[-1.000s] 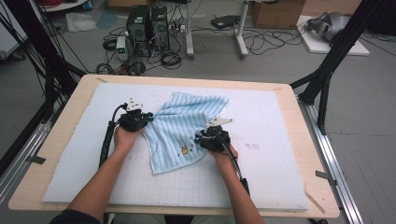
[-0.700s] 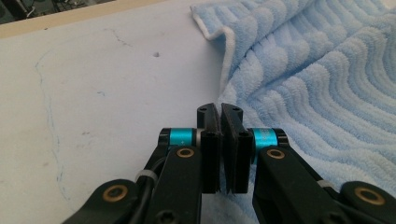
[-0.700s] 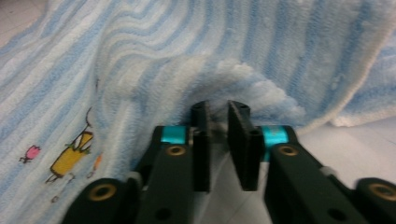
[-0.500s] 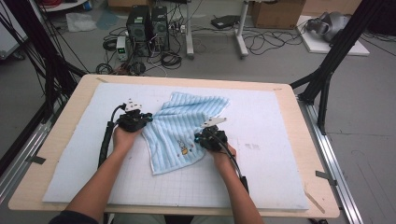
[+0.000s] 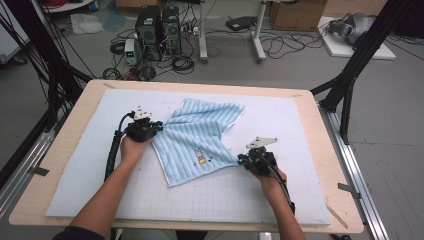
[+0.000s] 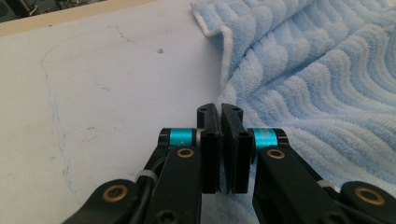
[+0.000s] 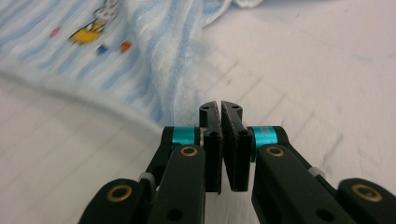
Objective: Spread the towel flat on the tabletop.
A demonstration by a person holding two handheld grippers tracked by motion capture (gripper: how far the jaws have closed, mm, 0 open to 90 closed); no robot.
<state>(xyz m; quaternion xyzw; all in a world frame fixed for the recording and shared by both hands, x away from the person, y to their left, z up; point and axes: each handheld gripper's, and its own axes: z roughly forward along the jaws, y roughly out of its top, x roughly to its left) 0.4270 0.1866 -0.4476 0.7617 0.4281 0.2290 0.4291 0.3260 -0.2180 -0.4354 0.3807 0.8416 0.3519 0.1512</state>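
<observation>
Gripping the blue towel (image 5: pixel 200 137) at opposite edges on the table (image 5: pixel 310 125), left claw (image 5: pixel 159 127) and right claw (image 5: pixel 240 160) both clamping its fabric.

In the left gripper view the towel (image 6: pixel 317 70) is cut off by the top and right edges, and its nearest hem is hidden behind the left gripper (image 6: pixel 220 112), so cloth between the jaws cannot be told. In the right gripper view the towel is blurred and cropped at the top and left; its small printed figure (image 7: pixel 91 29) is smeared (a yellow shape, no more). In the high view that print is too small to be read.
</observation>
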